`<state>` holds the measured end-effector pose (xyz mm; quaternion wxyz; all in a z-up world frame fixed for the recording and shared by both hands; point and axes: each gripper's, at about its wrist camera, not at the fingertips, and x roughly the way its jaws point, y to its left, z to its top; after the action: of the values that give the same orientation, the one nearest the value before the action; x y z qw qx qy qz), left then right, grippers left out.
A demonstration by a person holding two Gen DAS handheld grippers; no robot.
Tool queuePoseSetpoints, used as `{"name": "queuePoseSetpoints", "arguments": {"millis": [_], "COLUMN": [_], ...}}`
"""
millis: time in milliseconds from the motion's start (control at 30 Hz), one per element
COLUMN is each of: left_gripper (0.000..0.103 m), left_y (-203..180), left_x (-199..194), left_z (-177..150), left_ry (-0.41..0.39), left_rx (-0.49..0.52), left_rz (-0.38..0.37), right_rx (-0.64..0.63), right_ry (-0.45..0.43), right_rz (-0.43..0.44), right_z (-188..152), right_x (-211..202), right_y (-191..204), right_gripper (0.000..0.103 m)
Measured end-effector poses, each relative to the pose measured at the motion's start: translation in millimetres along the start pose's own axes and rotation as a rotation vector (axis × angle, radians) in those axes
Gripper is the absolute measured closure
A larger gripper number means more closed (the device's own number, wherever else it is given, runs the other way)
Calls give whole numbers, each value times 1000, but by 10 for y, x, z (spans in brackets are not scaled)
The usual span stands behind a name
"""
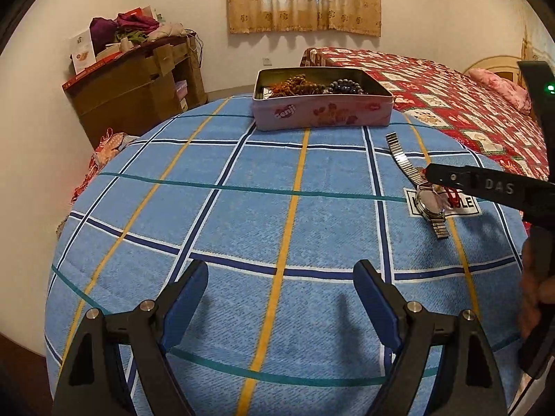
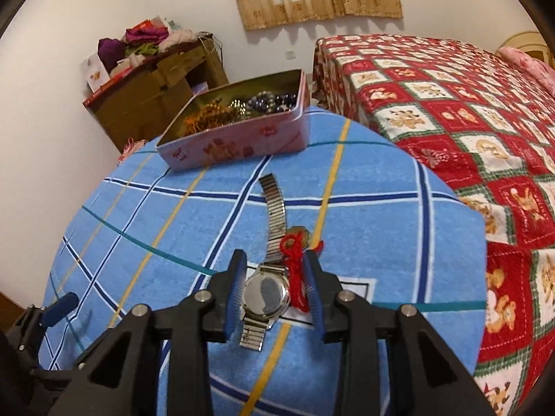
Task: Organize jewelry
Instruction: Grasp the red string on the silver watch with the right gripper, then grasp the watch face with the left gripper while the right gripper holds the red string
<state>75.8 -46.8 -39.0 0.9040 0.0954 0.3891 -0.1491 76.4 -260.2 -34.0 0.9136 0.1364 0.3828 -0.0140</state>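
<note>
My right gripper [image 2: 274, 277] straddles the watch [image 2: 265, 296] on the blue plaid cloth [image 1: 242, 190].

Its 2 fingers stand apart on either side of the watch case, not pressing it, with a red cord charm [image 2: 295, 253] beside it. My left gripper [image 1: 281, 298] hangs wide open and empty. The pink tin [image 1: 322, 111] of beads sits well beyond.

Even, warm indoor light, probably from overhead; soft shadows fall on the checked cloth [image 1: 242, 208] just ahead of each tool. Strong fisheye bending with dark vignetted corners. Centre sharp; edges slightly smeared. Faint glare on the watch back [image 2: 265, 296].
</note>
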Motion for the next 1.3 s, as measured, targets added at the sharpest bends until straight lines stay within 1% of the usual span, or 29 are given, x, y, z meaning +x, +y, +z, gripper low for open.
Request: {"name": "queuePoseSetpoints", "arguments": {"millis": [267, 300, 333, 367, 400, 533, 667, 767, 833, 900, 967, 1100, 1200, 1300], "left_gripper": [18, 17, 17, 17, 17, 18, 18, 18, 18, 18, 18, 18, 18, 25], "left_y": [-4, -4, -8, -14, -23, -43, -86, -157, -233, -350, -480, -781, -959, -1061], "left_x": [1, 0, -1, -2, -3, -21, -40, -59, -33, 34, 95, 208, 332, 450], "left_z": [25, 25, 25, 26, 30, 33, 49, 110, 175, 246, 328, 470, 517, 540], "left_ry": [2, 2, 1, 1, 1, -4, -13, -25, -17, 4, 17, 11, 29, 53], "left_rx": [3, 4, 7, 9, 11, 12, 18, 23, 16, 8, 20, 50, 61, 66], "left_rz": [5, 5, 6, 9, 8, 1, -38, -107, -172, -257, -303, -334, -327, -303], "right_rx": [23, 29, 33, 37, 43, 82, 125, 156, 157, 158, 155, 155, 168, 177], "right_ry": [36, 40, 42, 44, 41, -25, -92, -138, -157, -173, -189, -205, -212, -206], "right_rz": [3, 9, 18, 25, 26, 53, 89, 118, 126, 123, 113, 111, 118, 125], "right_z": [-14, -22, -25, -28, -29, -34, -57, -135, -162, -215, -266, -339, -385, -424], "right_x": [100, 106, 104, 101, 88, -112, -413, -672, -783, -886, -980, -1101, -1150, -1144], "right_y": [-40, -55, -62, -65, -80, -153, -231, -293, -310, -322, -329, -374, -432, -477], "right_gripper": [66, 68, 75, 91, 91, 93, 93, 93, 93, 93, 93, 93, 93, 93]}}
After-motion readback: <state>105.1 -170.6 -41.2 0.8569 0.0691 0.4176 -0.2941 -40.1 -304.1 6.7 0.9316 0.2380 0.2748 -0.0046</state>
